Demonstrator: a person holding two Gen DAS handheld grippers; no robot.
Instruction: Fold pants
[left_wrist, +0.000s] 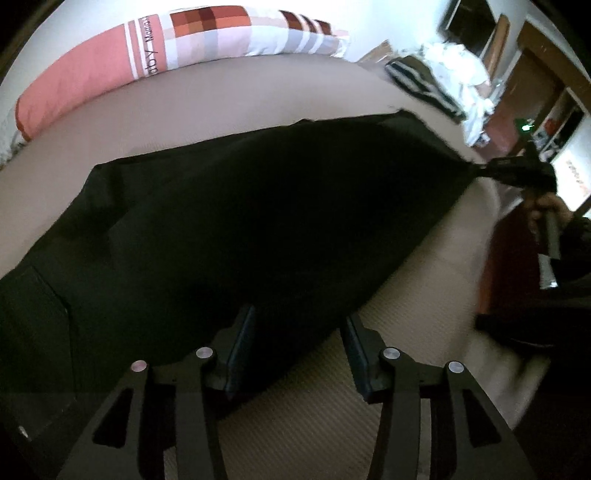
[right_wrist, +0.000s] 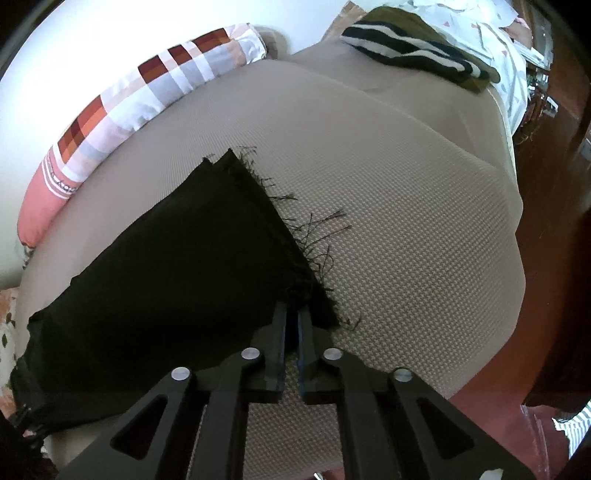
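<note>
Black pants (left_wrist: 258, 221) lie spread across a beige mattress (left_wrist: 221, 96). My left gripper (left_wrist: 299, 325) is open, its left finger over the pants' near edge, its right finger over bare mattress. In the right wrist view my right gripper (right_wrist: 292, 314) is shut on the frayed hem corner of the pants (right_wrist: 177, 266). The right gripper also shows in the left wrist view (left_wrist: 517, 171), pinching the far end of the cloth, with a hand on its handle.
A long pink and checked pillow (left_wrist: 147, 62) lies along the wall. A striped garment (right_wrist: 413, 55) and white cloths (left_wrist: 461, 74) sit at the mattress's far end. Red-brown floor (right_wrist: 546, 258) runs along the right edge of the mattress.
</note>
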